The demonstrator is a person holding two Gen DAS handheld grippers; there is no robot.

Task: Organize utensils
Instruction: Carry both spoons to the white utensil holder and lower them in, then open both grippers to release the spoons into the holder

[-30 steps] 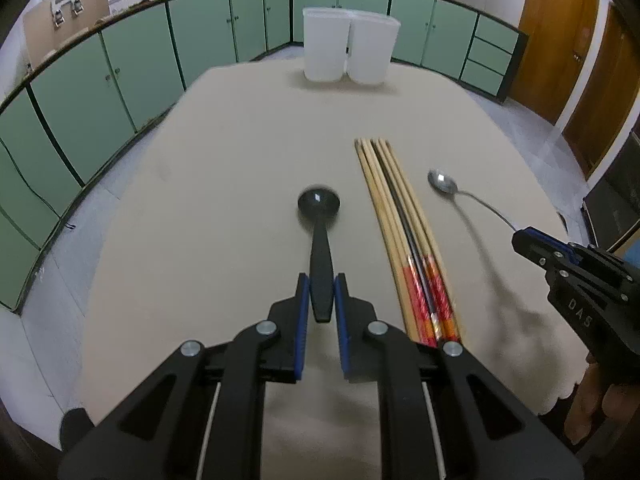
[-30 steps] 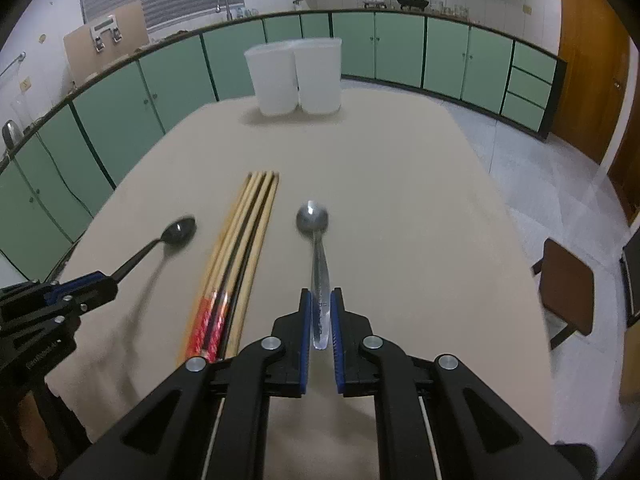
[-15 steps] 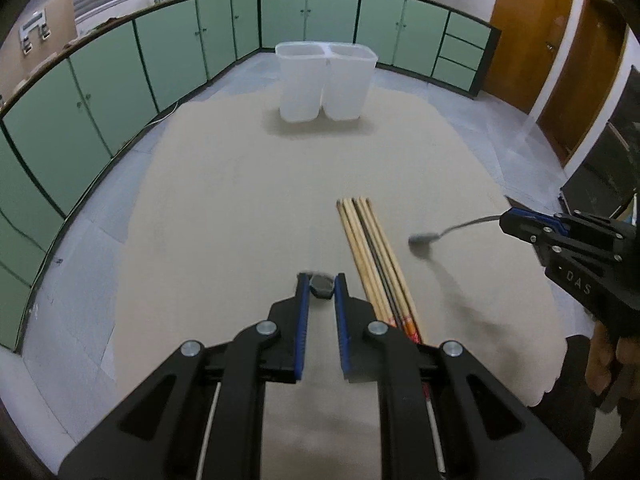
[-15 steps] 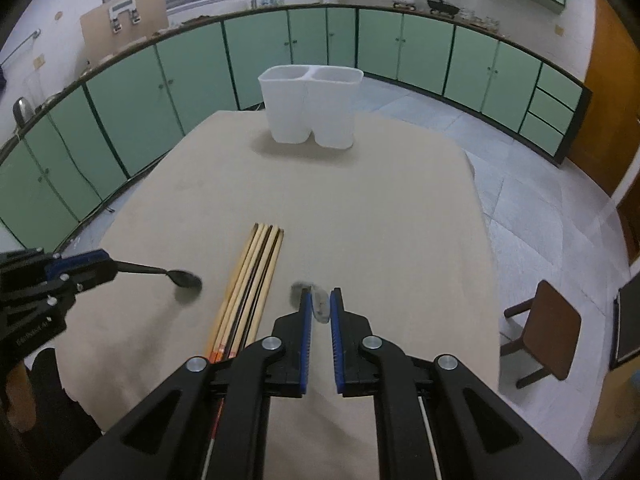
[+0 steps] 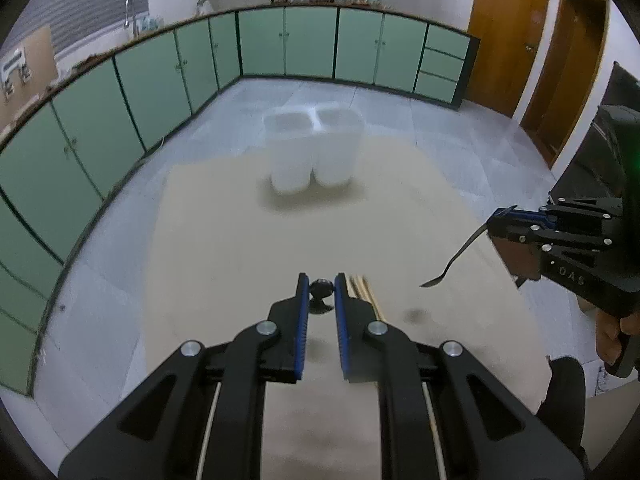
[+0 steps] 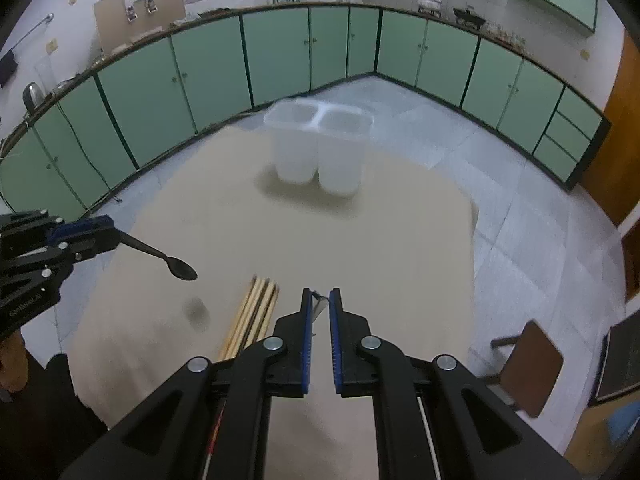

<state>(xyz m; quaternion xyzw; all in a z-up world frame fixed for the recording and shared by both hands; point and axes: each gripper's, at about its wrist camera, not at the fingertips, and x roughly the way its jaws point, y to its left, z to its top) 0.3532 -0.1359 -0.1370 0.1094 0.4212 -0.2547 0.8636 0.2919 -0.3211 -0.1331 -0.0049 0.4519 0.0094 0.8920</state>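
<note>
My left gripper (image 5: 321, 280) is shut on a black spoon (image 5: 321, 289), held well above the table; the spoon also shows in the right wrist view (image 6: 176, 264), bowl hanging down. My right gripper (image 6: 320, 294) is shut on a silver spoon (image 6: 319, 306), which shows in the left wrist view (image 5: 454, 258) hanging down above the table. A bundle of chopsticks (image 6: 252, 316) lies on the beige table (image 6: 380, 248) below both grippers. A white two-compartment holder (image 6: 320, 148) stands at the table's far end, both compartments open on top.
Green cabinets (image 6: 208, 76) line the walls around the table. A brown stool (image 6: 528, 360) stands on the floor at the table's right. Wooden doors (image 5: 532, 36) are at the far right.
Both grippers have risen high above the table with their spoons, which were lying flat one second ago. The chopsticks have stayed on the table.
</note>
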